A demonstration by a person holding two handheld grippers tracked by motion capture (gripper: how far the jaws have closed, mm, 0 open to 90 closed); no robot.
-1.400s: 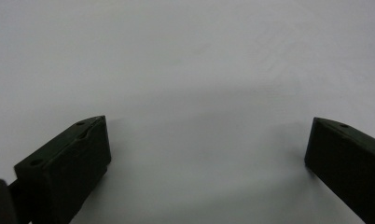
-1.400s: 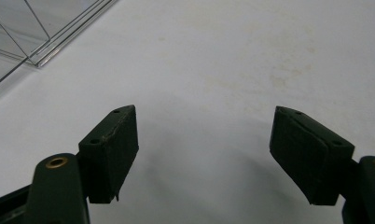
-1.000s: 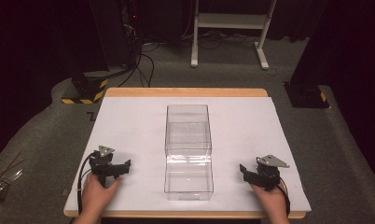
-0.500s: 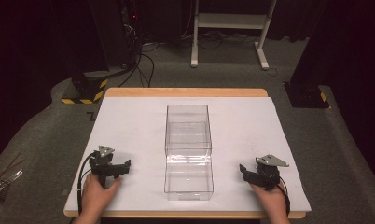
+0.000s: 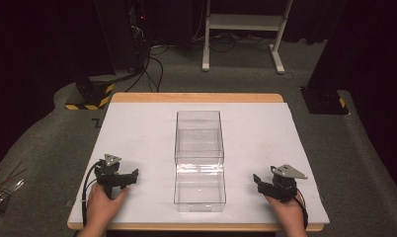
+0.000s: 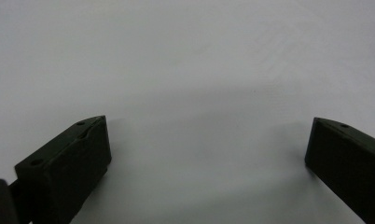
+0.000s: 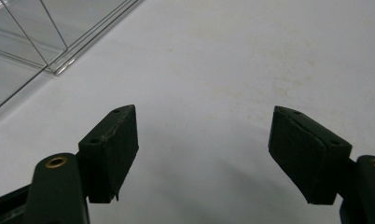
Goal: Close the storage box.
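Note:
Two clear plastic boxes stand end to end in the middle of the white table top (image 5: 137, 133): the far box (image 5: 198, 136) and the near box (image 5: 200, 190). Both look empty. My left gripper (image 5: 130, 177) rests on the table left of the near box, held by a hand, jaws pointing toward the box. In the left gripper view this gripper (image 6: 206, 149) is open over bare white surface. My right gripper (image 5: 259, 181) rests to the right of the near box. It is open (image 7: 204, 144) with nothing between its jaws, and a box corner (image 7: 31, 32) shows at the upper left.
A wooden rim (image 5: 196, 98) borders the table's far side. Beyond it on the grey floor stand a white frame (image 5: 241, 22), cables (image 5: 152, 64) and a black-yellow striped base (image 5: 90, 96). Thin sticks (image 5: 1, 190) lie on the floor at the left.

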